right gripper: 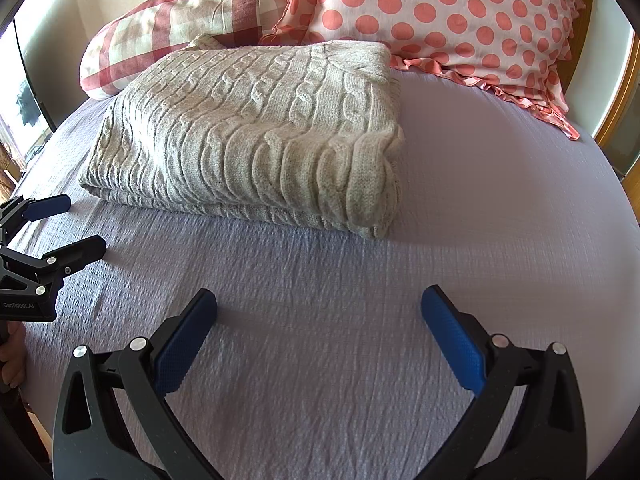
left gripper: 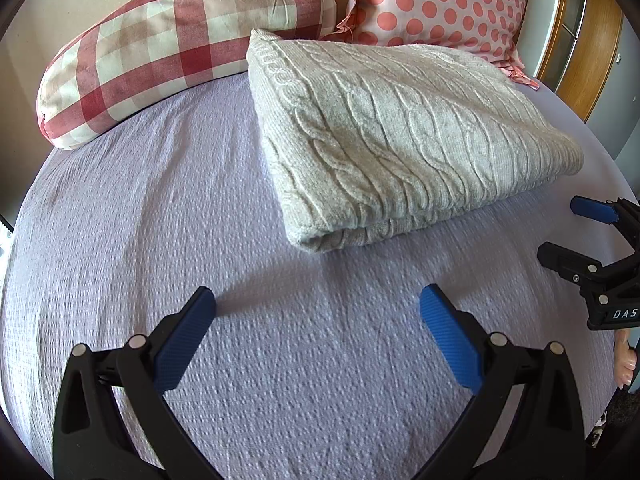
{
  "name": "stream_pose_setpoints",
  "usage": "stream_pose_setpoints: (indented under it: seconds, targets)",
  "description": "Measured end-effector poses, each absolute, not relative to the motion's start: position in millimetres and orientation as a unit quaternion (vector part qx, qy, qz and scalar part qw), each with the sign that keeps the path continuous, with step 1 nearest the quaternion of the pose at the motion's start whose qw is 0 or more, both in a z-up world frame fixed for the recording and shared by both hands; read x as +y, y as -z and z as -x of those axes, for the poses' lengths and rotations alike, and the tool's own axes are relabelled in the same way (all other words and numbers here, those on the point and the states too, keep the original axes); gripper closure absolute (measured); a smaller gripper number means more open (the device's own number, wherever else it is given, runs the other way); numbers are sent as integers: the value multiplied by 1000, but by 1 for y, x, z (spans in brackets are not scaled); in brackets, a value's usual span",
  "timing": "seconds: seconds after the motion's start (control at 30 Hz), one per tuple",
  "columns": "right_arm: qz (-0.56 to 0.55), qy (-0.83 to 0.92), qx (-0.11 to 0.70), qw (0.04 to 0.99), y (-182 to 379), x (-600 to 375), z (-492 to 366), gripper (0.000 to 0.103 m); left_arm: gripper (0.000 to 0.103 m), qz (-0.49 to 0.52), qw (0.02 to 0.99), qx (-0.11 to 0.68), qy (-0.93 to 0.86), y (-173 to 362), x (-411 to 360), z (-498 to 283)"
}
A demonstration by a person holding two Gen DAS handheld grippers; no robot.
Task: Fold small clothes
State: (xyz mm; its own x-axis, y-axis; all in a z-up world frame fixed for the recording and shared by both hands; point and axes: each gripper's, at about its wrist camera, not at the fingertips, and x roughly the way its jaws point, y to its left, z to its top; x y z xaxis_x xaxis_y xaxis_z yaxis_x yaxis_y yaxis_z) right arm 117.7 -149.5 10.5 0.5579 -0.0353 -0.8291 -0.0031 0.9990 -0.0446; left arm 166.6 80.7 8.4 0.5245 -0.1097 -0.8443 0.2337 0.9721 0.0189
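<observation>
A cream cable-knit sweater (left gripper: 400, 136) lies folded in a neat rectangle on the lilac bedspread (left gripper: 168, 208); it also shows in the right wrist view (right gripper: 256, 136). My left gripper (left gripper: 318, 300) is open and empty, hovering over the bedspread in front of the sweater's near corner. My right gripper (right gripper: 319, 300) is open and empty, over the bedspread in front of the sweater. Each gripper shows in the other's view, the right one (left gripper: 560, 232) at the right edge, the left one (right gripper: 80, 228) at the left edge, both open.
A red-checked bolster pillow (left gripper: 160, 48) and a pink polka-dot pillow (left gripper: 440, 0) lie behind the sweater, against the wall. A wooden bed frame (left gripper: 588, 52) runs at the right. The bedspread (right gripper: 500, 200) stretches right of the sweater.
</observation>
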Motion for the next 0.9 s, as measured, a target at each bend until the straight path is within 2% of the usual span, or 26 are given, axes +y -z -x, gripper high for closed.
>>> stream_pose_setpoints:
  seconds: [0.9]
  targets:
    - [20,10,470,882,-10,-149,-118,1,2,-64,871,477,98,-8,81,-166]
